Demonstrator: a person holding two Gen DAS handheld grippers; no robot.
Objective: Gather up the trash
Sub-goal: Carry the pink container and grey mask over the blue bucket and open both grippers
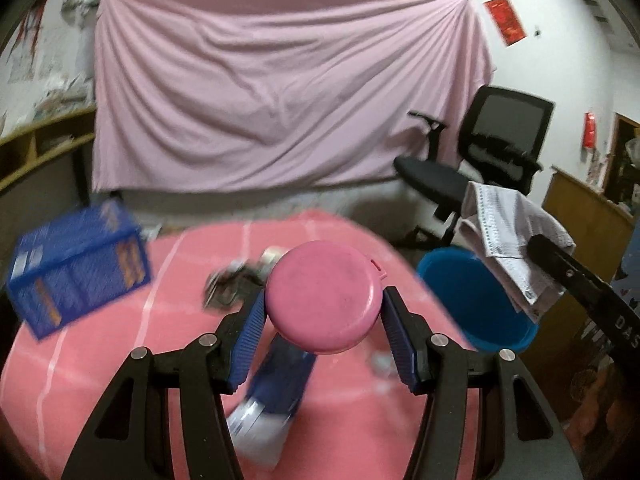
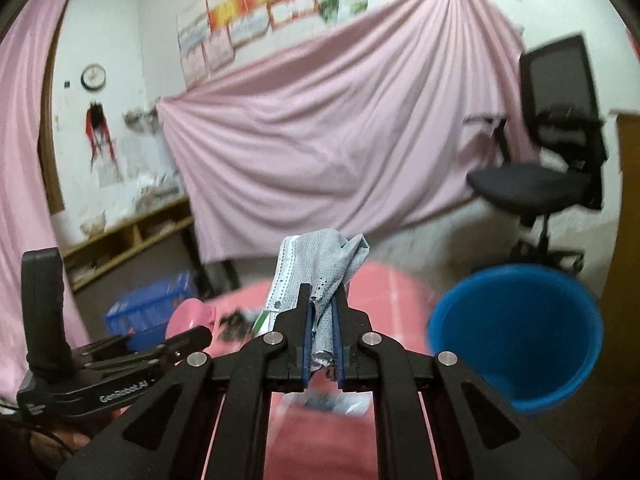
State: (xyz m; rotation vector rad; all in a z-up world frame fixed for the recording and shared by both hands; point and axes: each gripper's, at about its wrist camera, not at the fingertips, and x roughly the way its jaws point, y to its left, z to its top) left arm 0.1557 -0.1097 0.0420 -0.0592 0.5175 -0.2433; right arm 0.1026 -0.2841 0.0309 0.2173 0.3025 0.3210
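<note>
My left gripper (image 1: 323, 312) is shut on a round pink lid-like disc (image 1: 324, 296), held above the pink table (image 1: 120, 360). Its blue pads press the disc's two sides. My right gripper (image 2: 322, 308) is shut on a crumpled grey face mask (image 2: 320, 256), which sticks up out of the jaws. In the left wrist view the same mask (image 1: 508, 232) hangs from the right gripper's black finger above a blue bin (image 1: 472, 296). The blue bin (image 2: 516, 332) stands open at the table's right edge. The left gripper and pink disc (image 2: 188, 316) show at the left in the right wrist view.
A blue plastic crate (image 1: 76, 264) sits at the table's far left. Dark scraps (image 1: 228, 284) lie mid-table and a blue-white packet (image 1: 276, 396) lies under the left gripper. A black office chair (image 1: 480, 160) stands behind the bin, before a pink sheet on the wall.
</note>
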